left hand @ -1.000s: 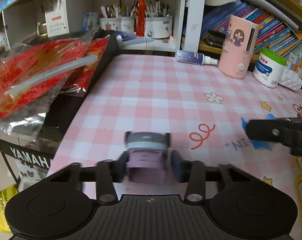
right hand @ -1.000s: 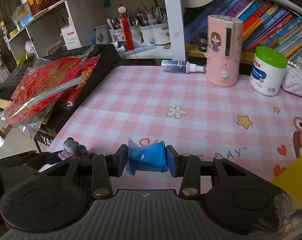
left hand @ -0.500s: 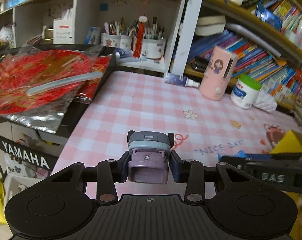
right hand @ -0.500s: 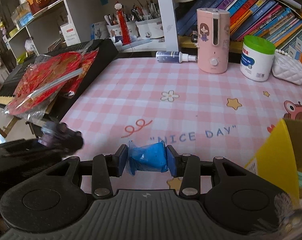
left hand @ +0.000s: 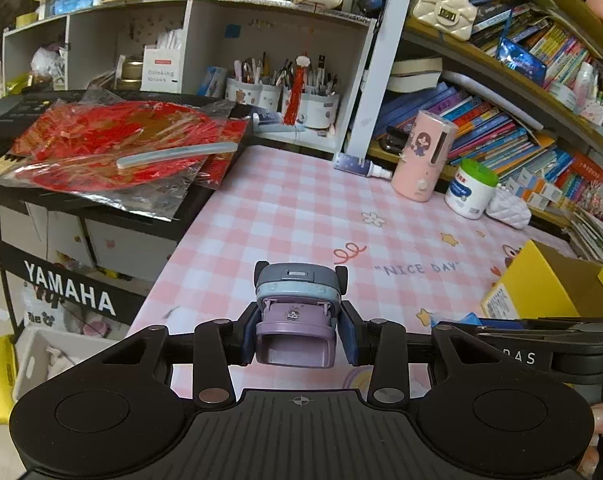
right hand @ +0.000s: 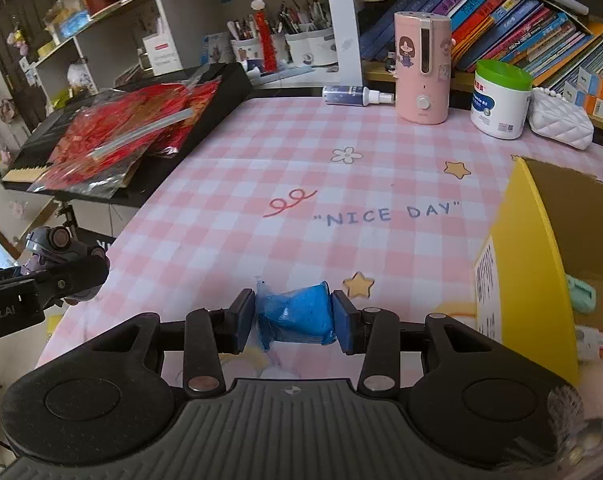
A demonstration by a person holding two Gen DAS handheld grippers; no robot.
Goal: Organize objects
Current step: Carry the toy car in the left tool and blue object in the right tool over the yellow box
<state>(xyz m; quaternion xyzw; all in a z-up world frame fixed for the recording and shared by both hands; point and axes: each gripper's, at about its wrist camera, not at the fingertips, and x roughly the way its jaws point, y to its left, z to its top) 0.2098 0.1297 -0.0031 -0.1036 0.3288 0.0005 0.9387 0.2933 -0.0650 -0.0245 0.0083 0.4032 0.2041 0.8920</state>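
My left gripper (left hand: pixel 297 336) is shut on a small purple and grey toy car (left hand: pixel 297 312), held above the near left edge of the pink checked table (left hand: pixel 301 208). The car also shows in the right wrist view (right hand: pixel 55 246), at the far left. My right gripper (right hand: pixel 295 320) is shut on a blue crumpled packet (right hand: pixel 295 318), held above the table's front part. An open yellow cardboard box (right hand: pixel 517 256) stands just right of it, with small items inside. The box also shows in the left wrist view (left hand: pixel 541 288).
At the table's back stand a pink humidifier (right hand: pixel 421 68), a green-lidded white jar (right hand: pixel 499 100), a spray bottle (right hand: pixel 355 95) and a white quilted pouch (right hand: pixel 561 120). A Yamaha keyboard with red packets (left hand: pixel 113 148) flanks the table's left. Shelves of books and pen cups rise behind.
Both grippers have risen and pulled back from the table with their objects held. The yellow box has come into both views at the right.
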